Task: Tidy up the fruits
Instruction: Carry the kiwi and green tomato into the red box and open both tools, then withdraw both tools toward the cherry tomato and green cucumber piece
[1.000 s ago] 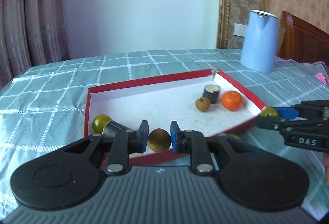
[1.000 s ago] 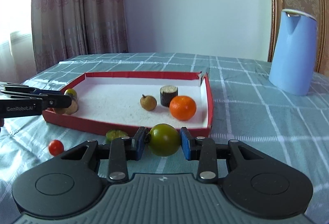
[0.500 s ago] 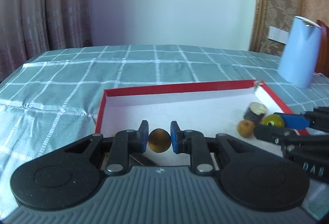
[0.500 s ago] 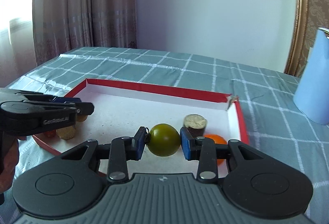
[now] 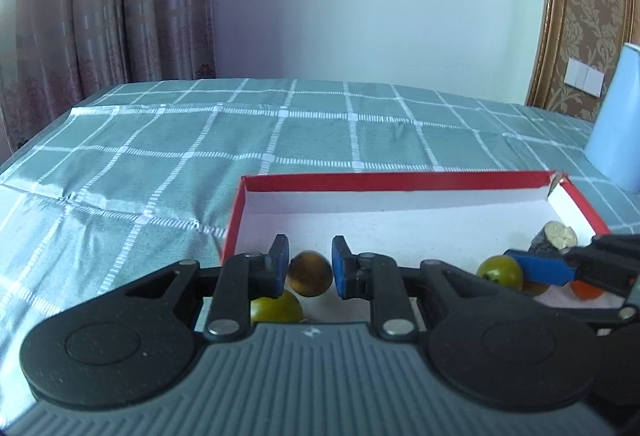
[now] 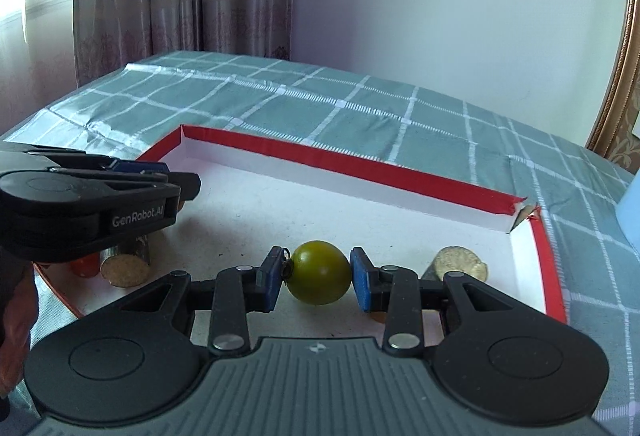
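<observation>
My left gripper (image 5: pixel 310 268) is shut on a small round brown fruit (image 5: pixel 310 274), held over the near left corner of the red box with a white floor (image 5: pixel 394 181). A green fruit (image 5: pixel 278 308) lies just beneath it. My right gripper (image 6: pixel 318 276) is shut on a green tomato (image 6: pixel 318 278), held over the box floor (image 6: pixel 256 220). In the left wrist view the right gripper (image 5: pixel 520 268) and its tomato (image 5: pixel 498 271) show at the right. The left gripper (image 6: pixel 182 183) reaches in from the left of the right wrist view.
A cut dark stub (image 5: pixel 554 236) and an orange (image 5: pixel 585 290) lie in the box's right end. Another cut stub (image 6: pixel 124 270) and a red fruit (image 6: pixel 84 264) sit under the left gripper. A blue kettle (image 5: pixel 618 139) stands on the checked tablecloth (image 5: pixel 160 163).
Both grippers have carried their fruits forward from the box's near edge to over its white floor. Both views have swung left, so the kettle has slid toward the right edge.
</observation>
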